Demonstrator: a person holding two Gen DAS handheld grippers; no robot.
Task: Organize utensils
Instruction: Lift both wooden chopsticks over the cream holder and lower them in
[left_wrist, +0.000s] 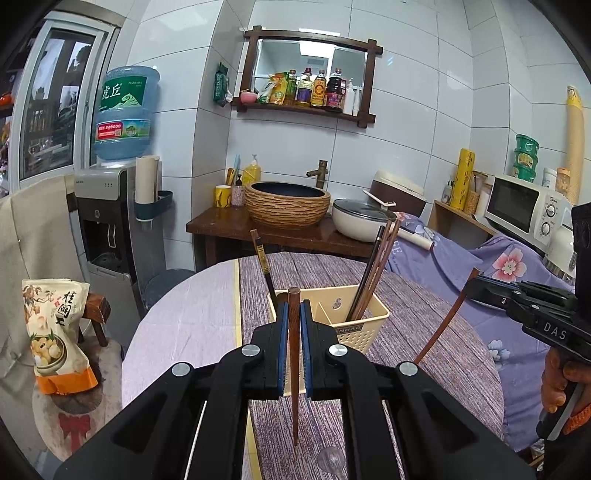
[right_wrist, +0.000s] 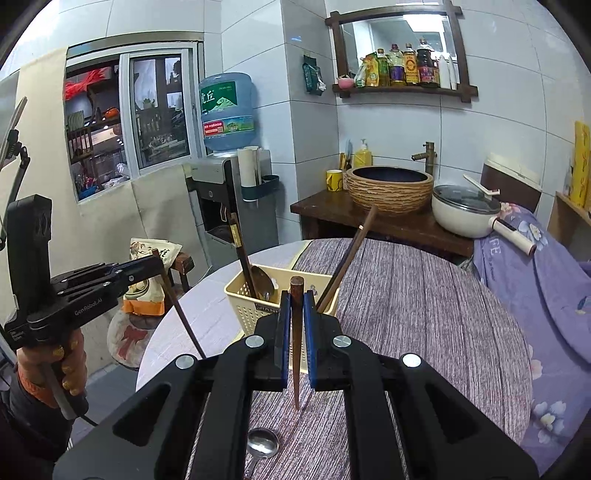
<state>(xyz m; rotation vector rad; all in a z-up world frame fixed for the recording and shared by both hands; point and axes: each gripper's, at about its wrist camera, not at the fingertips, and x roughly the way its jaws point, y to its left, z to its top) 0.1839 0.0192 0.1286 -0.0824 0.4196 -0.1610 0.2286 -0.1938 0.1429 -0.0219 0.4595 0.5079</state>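
Left wrist view: the left gripper (left_wrist: 294, 317) is clamped on a brown chopstick (left_wrist: 294, 369) that stands nearly upright between the two blue pads (left_wrist: 283, 343), its blunt top just above the fingertips at twelve o'clock and its thin end hanging below them toward six o'clock, over the striped purple mat (left_wrist: 424, 295). Just past the fingertips sits a cream basket (left_wrist: 369, 321) on the round table (left_wrist: 184, 317), with several chopsticks leaning out toward one o'clock and one dark chopstick (left_wrist: 263, 260) leaning toward eleven. At three o'clock the right gripper (left_wrist: 476, 286) grips a second chopstick (left_wrist: 443, 325) that slants down toward seven o'clock.

Right wrist view: the right gripper (right_wrist: 296, 321) is closed on its chopstick (right_wrist: 296, 347), upright between the pads, tip pointing to six o'clock above the mat (right_wrist: 424, 295). A metal spoon (right_wrist: 262, 443) lies on the mat at six o'clock. The basket (right_wrist: 251, 306) stands directly ahead, holding a spoon and chopsticks. At nine o'clock the left gripper (right_wrist: 153, 262), held in a gloved hand (right_wrist: 62, 365), pinches its chopstick (right_wrist: 181, 306).
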